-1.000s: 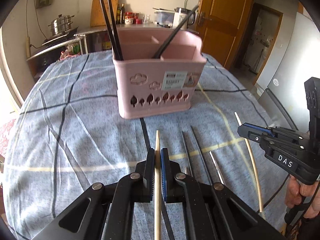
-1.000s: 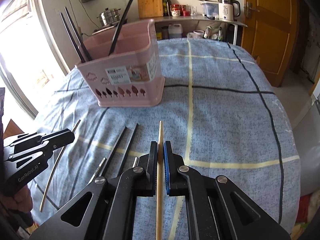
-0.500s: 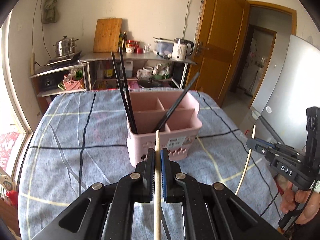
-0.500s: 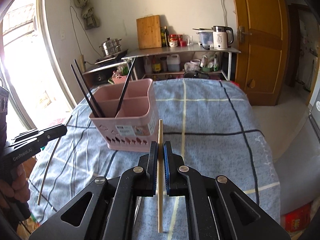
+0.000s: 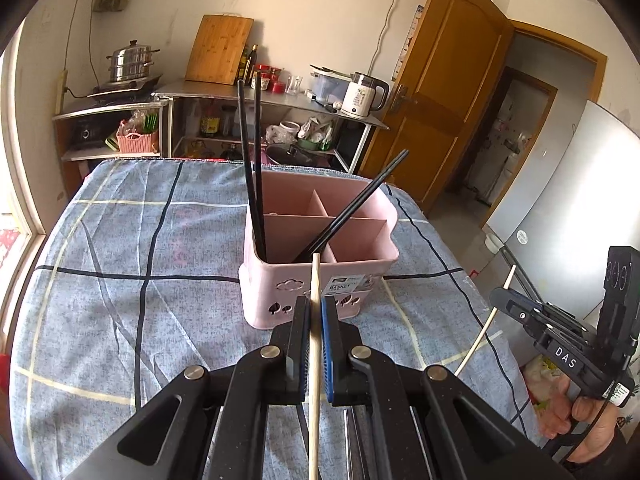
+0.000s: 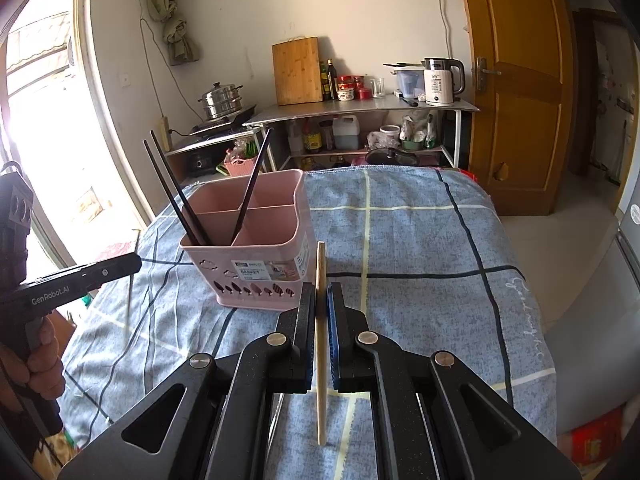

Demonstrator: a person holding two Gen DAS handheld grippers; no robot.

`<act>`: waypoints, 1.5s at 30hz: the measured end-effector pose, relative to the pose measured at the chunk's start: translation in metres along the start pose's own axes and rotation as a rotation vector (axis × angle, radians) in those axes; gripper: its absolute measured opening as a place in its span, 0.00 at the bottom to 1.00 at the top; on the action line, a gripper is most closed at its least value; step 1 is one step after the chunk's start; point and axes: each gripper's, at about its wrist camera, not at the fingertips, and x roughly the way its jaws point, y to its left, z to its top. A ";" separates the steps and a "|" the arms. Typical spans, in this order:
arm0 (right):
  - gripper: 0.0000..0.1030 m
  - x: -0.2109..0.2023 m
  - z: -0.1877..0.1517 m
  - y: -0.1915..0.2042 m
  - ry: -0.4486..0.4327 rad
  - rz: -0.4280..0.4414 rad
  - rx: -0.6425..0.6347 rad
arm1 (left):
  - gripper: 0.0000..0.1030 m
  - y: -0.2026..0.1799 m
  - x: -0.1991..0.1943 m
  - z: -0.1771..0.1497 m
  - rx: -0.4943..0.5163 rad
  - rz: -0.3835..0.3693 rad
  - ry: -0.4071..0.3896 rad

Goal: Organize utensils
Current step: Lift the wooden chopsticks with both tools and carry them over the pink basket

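Each gripper is closed tight on one pale wooden chopstick, held up off the bench and aimed toward the pink basket (image 5: 320,256), which stands at the centre of the left view on the blue checked cloth (image 5: 120,280). The left gripper (image 5: 315,344) pinches its chopstick (image 5: 315,320) partway along, the tip reaching the basket's near rim; the right gripper (image 6: 321,336) clamps the other chopstick (image 6: 321,280) near the middle, its lower end hanging free below the jaws and its top beside the basket (image 6: 256,248). Three black chopsticks (image 5: 252,160) already lean in the basket's compartments, two at the left corner and one slanting right. These sticks look light, thin and stiff, so weight should be no trouble, but smooth round wood between flat pads will likely pivot or slide if the grip loosens. A hold near the middle looks sound for carrying; for dropping one in upright, a hold nearer the top end would probably leave more length free to enter a compartment. More utensils (image 5: 352,440) lie on the cloth under the left gripper, partly hidden.
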 end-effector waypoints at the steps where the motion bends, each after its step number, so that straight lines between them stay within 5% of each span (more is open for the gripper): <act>1: 0.06 0.001 0.000 -0.001 0.000 0.000 0.000 | 0.05 -0.001 -0.001 -0.001 0.003 0.003 -0.002; 18: 0.06 -0.012 0.003 -0.001 -0.029 0.005 0.001 | 0.05 -0.007 -0.024 0.003 0.023 -0.010 -0.046; 45: 0.06 -0.050 -0.020 0.009 -0.009 -0.024 -0.050 | 0.05 -0.020 -0.069 -0.046 0.094 0.037 0.011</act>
